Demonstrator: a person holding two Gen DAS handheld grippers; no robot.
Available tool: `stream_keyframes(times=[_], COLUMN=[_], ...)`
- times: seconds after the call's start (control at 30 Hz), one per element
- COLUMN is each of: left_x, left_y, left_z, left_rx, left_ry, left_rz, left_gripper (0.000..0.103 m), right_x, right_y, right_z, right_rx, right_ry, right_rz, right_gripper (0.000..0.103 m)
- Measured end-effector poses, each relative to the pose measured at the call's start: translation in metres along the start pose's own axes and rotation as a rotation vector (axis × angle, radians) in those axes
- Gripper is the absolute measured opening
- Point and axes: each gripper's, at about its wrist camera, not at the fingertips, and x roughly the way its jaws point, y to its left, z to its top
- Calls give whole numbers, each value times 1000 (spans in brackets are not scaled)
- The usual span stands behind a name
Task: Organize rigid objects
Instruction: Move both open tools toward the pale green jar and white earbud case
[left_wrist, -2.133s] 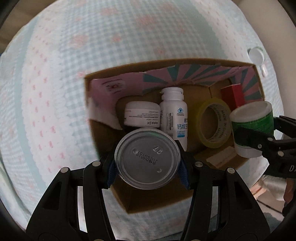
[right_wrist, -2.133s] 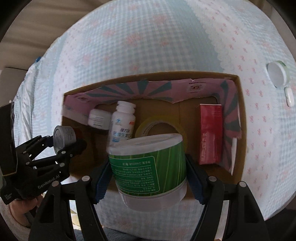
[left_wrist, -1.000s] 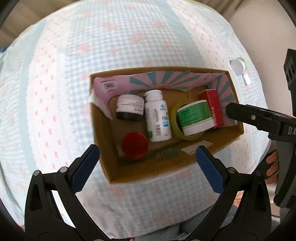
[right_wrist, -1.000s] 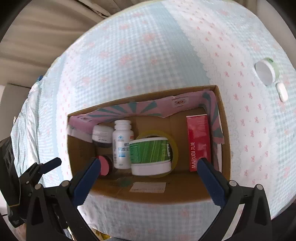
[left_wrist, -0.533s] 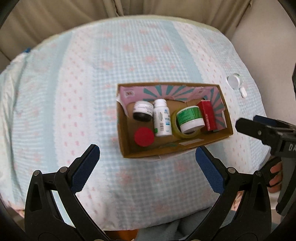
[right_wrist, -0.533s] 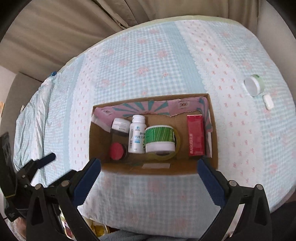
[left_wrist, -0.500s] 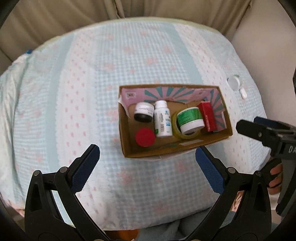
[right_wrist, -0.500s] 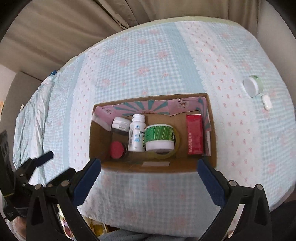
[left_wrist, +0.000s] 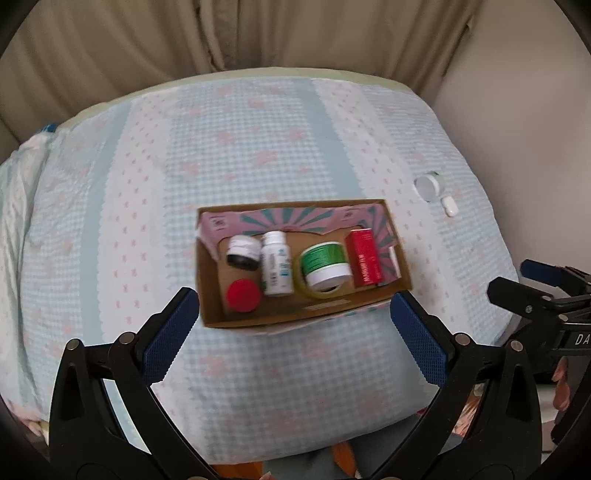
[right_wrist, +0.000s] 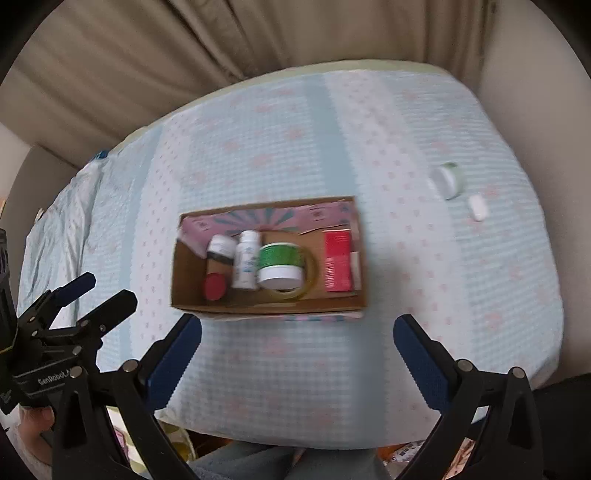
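The open brown cardboard box (left_wrist: 210, 280) with a pink and teal patterned lining sits near the middle of the surface (left_wrist: 258, 129), which is covered in a pale blue checked cloth with pink bows. Inside the box, at its left end, a small jar with a white lid and dark base (left_wrist: 242, 252) stands against the far wall, and a round red lid (left_wrist: 242, 295) lies just in front of that jar. Beside them, towards the box's middle, a white pill bottle (left_wrist: 275, 263) lies on its side, and next to it a green-labelled white tub (left_wrist: 325, 265) rests on a ring of yellowish clear tape (left_wrist: 300, 284). At the box's right end lies a red rectangular carton (left_wrist: 365, 263). Outside the box, well off to its right, a small white and green round container (left_wrist: 428, 185) and a small white oblong thing (left_wrist: 450, 205) lie on the cloth close together. The left tongs (left_wrist: 293, 334) hang on the near side of the box, spread wide with nothing between them. The right tongs (right_wrist: 295, 354) are likewise spread wide and empty, near the box's front wall
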Motion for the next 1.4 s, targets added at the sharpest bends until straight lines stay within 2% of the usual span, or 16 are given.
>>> stream_keyframes(times=[0.33, 0.53, 0.7, 0.87, 1.07, 1.23, 1.4], left_x=[13, 48, 81, 114, 168, 222, 283], left_y=[-102, -176, -223, -259, -290, -313, -341], left_z=[26, 49, 69, 91, 120, 143, 163], left_rx=[41, -6, -55, -13, 130, 317, 553], left_ry=[-62, -38, -9, 10, 50, 98, 141], left_rz=[18, 29, 31, 49, 14, -26, -64], left_gripper=[103, 103, 103, 103, 103, 103, 103], right_x=[-36, -30, -15, 10, 38, 64, 102], right_y=[-98, -173, -221, -258, -286, -302, -319], right_z=[9, 29, 48, 69, 90, 102, 107], right_rx=[-9, -35, -101, -118, -131, -167, -199], right_ry=[-69, -70, -62, -41, -53, -64, -64], right_rz=[-141, -149, -156, -119, -98, -106, -107], right_gripper=[103, 103, 103, 103, 103, 103, 103])
